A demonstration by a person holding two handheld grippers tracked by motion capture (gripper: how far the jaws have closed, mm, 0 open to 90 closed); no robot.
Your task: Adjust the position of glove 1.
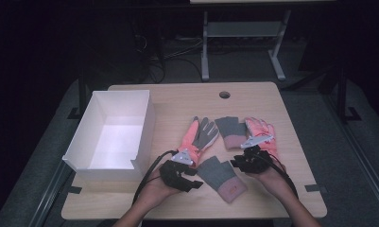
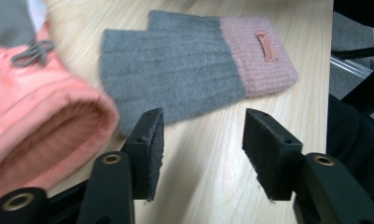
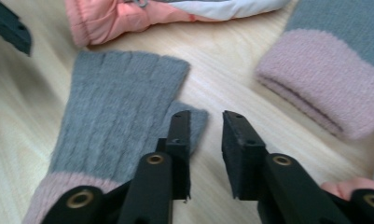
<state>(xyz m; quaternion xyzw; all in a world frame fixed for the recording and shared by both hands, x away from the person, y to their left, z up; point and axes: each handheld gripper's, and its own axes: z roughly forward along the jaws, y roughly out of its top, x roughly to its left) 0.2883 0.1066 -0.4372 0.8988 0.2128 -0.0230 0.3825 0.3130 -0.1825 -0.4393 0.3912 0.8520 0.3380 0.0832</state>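
A grey knit glove with a pink cuff (image 1: 222, 177) lies flat near the table's front, between my two grippers. My left gripper (image 1: 193, 178) is just left of it, open, with bare wood between its pads (image 2: 203, 140); the knit glove (image 2: 175, 70) lies beyond its tips. My right gripper (image 1: 235, 163) stands at the glove's right, open by a narrow gap (image 3: 206, 135), one jaw over the glove's thumb (image 3: 194, 119). A second knit glove (image 1: 232, 132) and two pink ski gloves (image 1: 199, 135) (image 1: 262, 132) lie behind.
An open white box (image 1: 114, 130) stands at the table's left side. A round cable hole (image 1: 224, 94) sits near the far edge. The ski glove's pink cuff (image 2: 40, 121) lies close beside my left gripper. Dark floor and a desk frame (image 1: 206, 42) lie beyond.
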